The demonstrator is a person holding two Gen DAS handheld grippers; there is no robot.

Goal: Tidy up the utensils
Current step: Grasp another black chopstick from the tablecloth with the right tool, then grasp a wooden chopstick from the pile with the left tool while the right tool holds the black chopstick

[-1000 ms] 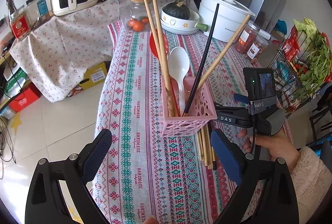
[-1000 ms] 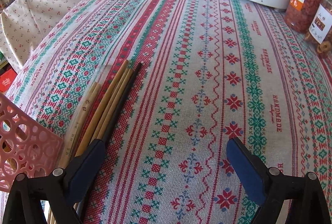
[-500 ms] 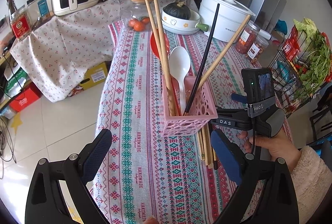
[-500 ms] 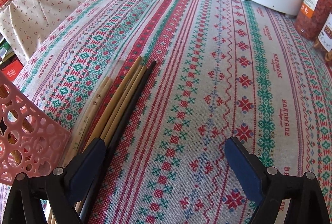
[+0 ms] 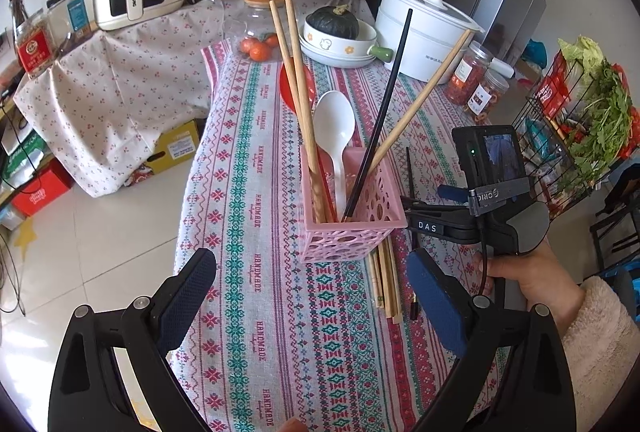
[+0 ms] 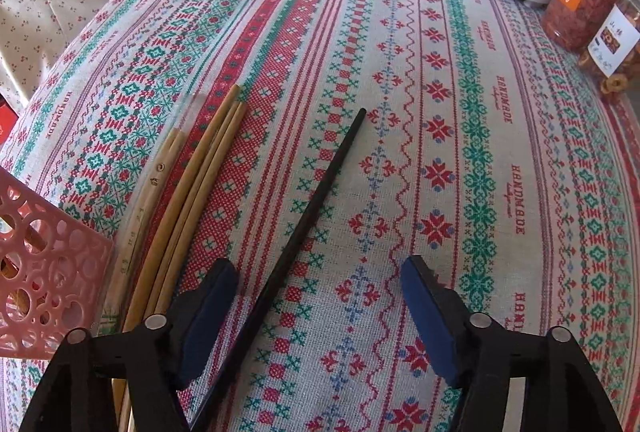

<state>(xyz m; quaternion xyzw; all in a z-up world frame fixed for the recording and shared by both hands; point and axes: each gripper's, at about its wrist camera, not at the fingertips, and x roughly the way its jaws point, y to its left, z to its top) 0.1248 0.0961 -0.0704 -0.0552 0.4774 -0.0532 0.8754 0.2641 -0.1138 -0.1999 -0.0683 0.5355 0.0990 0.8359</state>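
A pink perforated basket point(image 5: 352, 220) stands on the patterned tablecloth and holds wooden chopsticks point(image 5: 298, 92), a white spoon point(image 5: 334, 128) and a black chopstick point(image 5: 380, 120). Its corner shows in the right wrist view point(image 6: 44, 272). Several wooden chopsticks point(image 6: 192, 192) lie beside it on the cloth; they also show in the left wrist view point(image 5: 386, 280). A single black chopstick point(image 6: 308, 212) lies apart from them, running between my right gripper's point(image 6: 316, 316) open fingers. My left gripper point(image 5: 312, 304) is open and empty, in front of the basket.
At the far end stand a white cooker point(image 5: 424, 32), a bowl with a squash point(image 5: 340, 40), tangerines point(image 5: 258, 46) and two jars point(image 6: 588, 4). A wire rack of greens point(image 5: 592, 120) stands right of the table. The table's left edge point(image 5: 192, 192) drops to the floor.
The black chopstick has separated from the wooden bundle and now lies between my right gripper's fingers, which have narrowed. My left gripper has hardly moved.
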